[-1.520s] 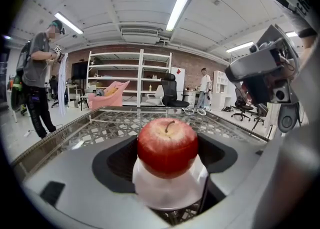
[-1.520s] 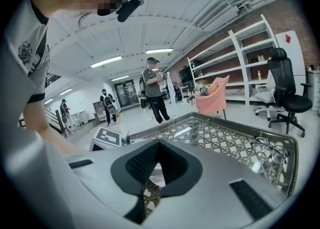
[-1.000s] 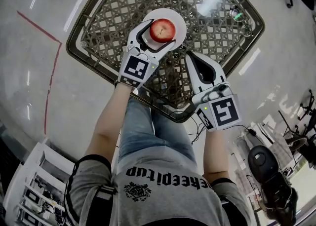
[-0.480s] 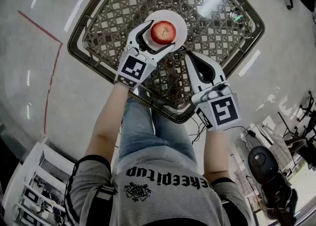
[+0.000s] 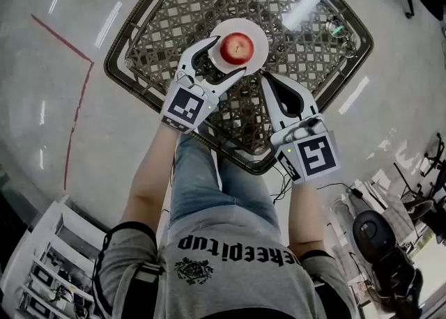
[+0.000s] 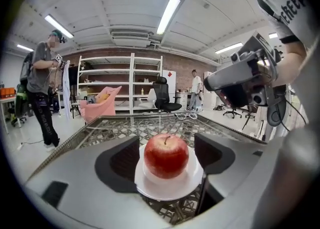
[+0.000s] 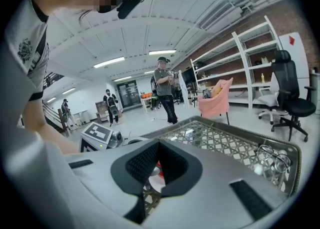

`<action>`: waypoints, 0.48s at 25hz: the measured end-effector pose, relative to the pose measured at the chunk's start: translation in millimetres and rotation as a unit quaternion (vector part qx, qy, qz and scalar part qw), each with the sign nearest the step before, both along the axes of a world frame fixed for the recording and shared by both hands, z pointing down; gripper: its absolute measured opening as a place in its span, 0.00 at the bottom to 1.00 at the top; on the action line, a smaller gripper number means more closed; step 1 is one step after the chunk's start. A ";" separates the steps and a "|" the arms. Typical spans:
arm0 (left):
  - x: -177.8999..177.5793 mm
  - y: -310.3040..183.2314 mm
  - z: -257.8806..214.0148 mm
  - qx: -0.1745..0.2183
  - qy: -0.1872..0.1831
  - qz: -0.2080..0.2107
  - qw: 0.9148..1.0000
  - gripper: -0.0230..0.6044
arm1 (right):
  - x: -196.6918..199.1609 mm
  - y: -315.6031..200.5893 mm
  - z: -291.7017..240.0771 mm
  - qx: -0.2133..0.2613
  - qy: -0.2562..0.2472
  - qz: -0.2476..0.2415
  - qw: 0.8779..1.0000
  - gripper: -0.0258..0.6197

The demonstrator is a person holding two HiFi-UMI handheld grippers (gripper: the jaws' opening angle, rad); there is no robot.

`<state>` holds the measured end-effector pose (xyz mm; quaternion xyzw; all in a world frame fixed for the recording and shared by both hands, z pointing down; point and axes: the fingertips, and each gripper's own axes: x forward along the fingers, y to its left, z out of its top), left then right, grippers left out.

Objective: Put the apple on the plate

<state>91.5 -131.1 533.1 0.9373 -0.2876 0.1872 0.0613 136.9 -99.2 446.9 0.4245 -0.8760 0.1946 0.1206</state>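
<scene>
Okay, writing first: grey T-shirt [image 5: 233, 255] has a print across the chest reading roughly "keepitup", first letter unclear, with an emblem under it. Each marker cube carries a black-and-white square code, no text.

Apple [image 5: 236, 47], red, stem up, sits on the small white plate [image 5: 255, 35]. The plate is on the lattice-pattern bench [image 5: 178, 1], a bit toward 9 o'clock of the bench centre.

Left hand-held gripper [image 5: 228, 58]: bare forearm stretched toward 12 o'clock, jaws spread wide on either side of the apple and plate. The jaws are closing, with the apple between them and a clear gap to both pads.

Right hand-held gripper [image 5: 270, 84]: at 5 o'clock of the plate, over the bench's near corner, tilted slightly down. Its jaws are pressed together and pinch nothing; a sliver of apple and plate shows past them.

Room: the plate is well inside the dark rim. There is open lattice at 12 and 3 o'clock of the plate. Pair of glasses [image 7: 272, 157] lies near the far rim at 2 o'clock. On the floor, red line [image 5: 77, 95] at 9 o'clock and white shelf unit [image 5: 42, 262] at 7 o'clock.
</scene>
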 end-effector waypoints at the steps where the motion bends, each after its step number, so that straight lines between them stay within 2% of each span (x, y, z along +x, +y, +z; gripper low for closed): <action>1: 0.1 0.5 -2.6 0.006 -0.003 0.005 1.000 0.60 | -0.4 -0.6 -0.1 0.001 0.000 0.002 1.000 0.04; 6: -1.4 6.2 -15.8 0.023 0.003 0.018 1.000 0.42 | -3.8 1.7 -1.1 0.006 -0.001 0.011 1.000 0.04; 9: -1.9 4.3 -30.7 0.029 0.013 0.024 0.999 0.23 | -5.2 -0.3 -7.8 0.012 -0.001 0.024 1.000 0.04; 12: 0.4 1.3 -47.9 0.026 0.029 0.038 0.999 0.18 | -6.2 -4.6 -17.5 0.017 0.000 0.039 0.999 0.04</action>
